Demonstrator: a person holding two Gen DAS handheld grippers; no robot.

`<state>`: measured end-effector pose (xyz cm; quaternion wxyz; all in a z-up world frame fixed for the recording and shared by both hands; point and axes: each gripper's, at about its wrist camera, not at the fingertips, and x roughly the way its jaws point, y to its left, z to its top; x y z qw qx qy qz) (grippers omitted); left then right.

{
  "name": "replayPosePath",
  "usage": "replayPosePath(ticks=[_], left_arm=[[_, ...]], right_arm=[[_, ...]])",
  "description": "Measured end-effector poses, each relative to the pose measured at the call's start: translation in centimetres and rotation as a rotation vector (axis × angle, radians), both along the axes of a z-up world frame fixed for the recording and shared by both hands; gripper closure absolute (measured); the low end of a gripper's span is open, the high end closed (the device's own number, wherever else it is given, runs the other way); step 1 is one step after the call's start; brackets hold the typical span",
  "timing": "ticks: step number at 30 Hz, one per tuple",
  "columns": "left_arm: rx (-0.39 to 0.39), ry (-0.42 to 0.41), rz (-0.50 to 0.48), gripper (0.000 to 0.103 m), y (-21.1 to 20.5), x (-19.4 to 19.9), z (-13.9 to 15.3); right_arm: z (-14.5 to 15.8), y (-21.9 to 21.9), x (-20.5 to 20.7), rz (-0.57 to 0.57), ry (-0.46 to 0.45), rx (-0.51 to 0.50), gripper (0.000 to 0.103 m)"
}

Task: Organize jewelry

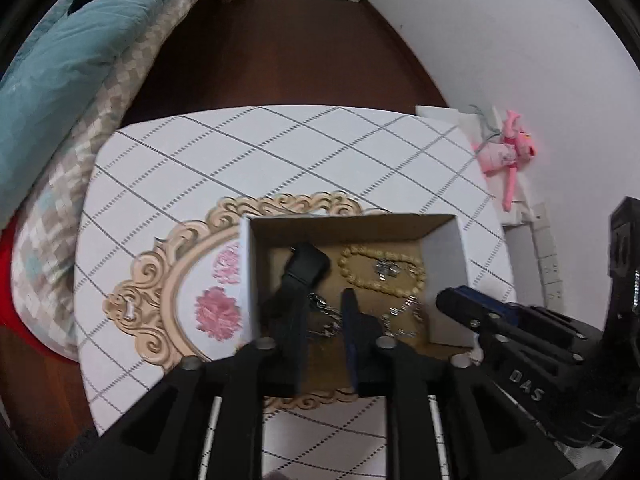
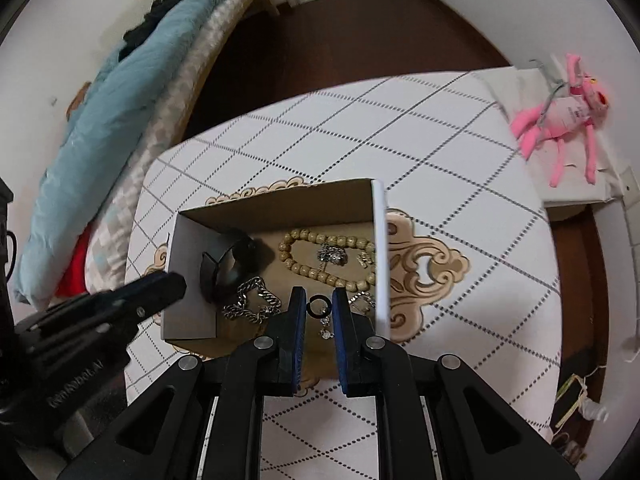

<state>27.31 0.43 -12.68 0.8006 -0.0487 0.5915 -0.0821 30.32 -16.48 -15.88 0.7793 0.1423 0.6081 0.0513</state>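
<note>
An open cardboard box [image 1: 352,226] [image 2: 276,204] stands on an ornate mat on the table. Inside lie a beige bead bracelet [image 1: 382,270] [image 2: 324,256], a black band [image 1: 306,266] [image 2: 228,260], a silver chain [image 2: 252,300] [image 1: 326,316] and small silver pieces [image 2: 334,256]. My right gripper [image 2: 319,308] holds a small black ring [image 2: 319,306] between its blue pads, just over the box's near side. My left gripper [image 1: 322,320] is open over the box's near edge, nothing between its fingers. Each gripper shows at the edge of the other's view.
The table has a white checked cloth [image 1: 280,140] and an ornate floral mat [image 1: 192,300]. A bed with a teal blanket [image 1: 60,64] stands to the left. A pink plush toy [image 2: 560,116] hangs at the right by a white wall.
</note>
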Motion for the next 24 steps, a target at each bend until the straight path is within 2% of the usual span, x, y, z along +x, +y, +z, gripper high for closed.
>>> replayPosePath(ticks=[1,2,3,7,9,10,11,14,15,17,18,24], left_arm=[[0.012,-0.009,0.001,0.066,0.0,0.1,0.2],[0.023,-0.013,0.005,0.046,0.0,0.2,0.3],[0.039,-0.023,0.013,0.039,0.1,0.2,0.4],[0.081,-0.035,0.022,0.036,0.4,0.0,0.6],[0.105,-0.039,0.03,0.034,0.5,-0.5,0.5],[0.118,-0.044,0.031,0.024,0.6,-0.7,0.5],[0.134,-0.05,0.035,0.015,0.7,-0.9,0.4],[0.171,-0.068,0.045,0.002,0.9,-1.9,0.0],[0.18,-0.075,0.052,0.0,1.1,-2.4,-0.2],[0.191,-0.078,0.056,0.0,1.2,-3.0,-0.6],[0.197,-0.078,0.057,0.0,1.3,-3.4,-0.9],[0.219,-0.064,0.064,0.0,1.6,-4.4,-2.0]], right_arm=[[0.0,-0.1,0.1,-0.002,-0.001,-0.005,0.084],[0.2,-0.2,0.2,-0.001,-0.004,0.0,0.077],[0.3,-0.3,0.2,-0.003,-0.007,-0.002,0.071],[1.2,-1.0,-0.1,-0.013,-0.025,-0.029,0.069],[1.6,-1.3,-0.4,-0.017,-0.039,-0.066,0.063],[1.8,-1.4,-0.6,-0.018,-0.044,-0.091,0.059],[2.0,-1.5,-0.8,-0.017,-0.051,-0.123,0.051],[2.4,-1.6,-1.4,-0.013,-0.064,-0.217,0.033],[2.5,-1.6,-1.7,-0.01,-0.068,-0.245,0.022],[2.4,-1.5,-2.2,0.001,-0.07,-0.308,0.005],[2.3,-1.4,-2.4,0.007,-0.068,-0.322,0.002],[1.3,-0.9,-3.6,0.014,-0.049,-0.372,0.0]])
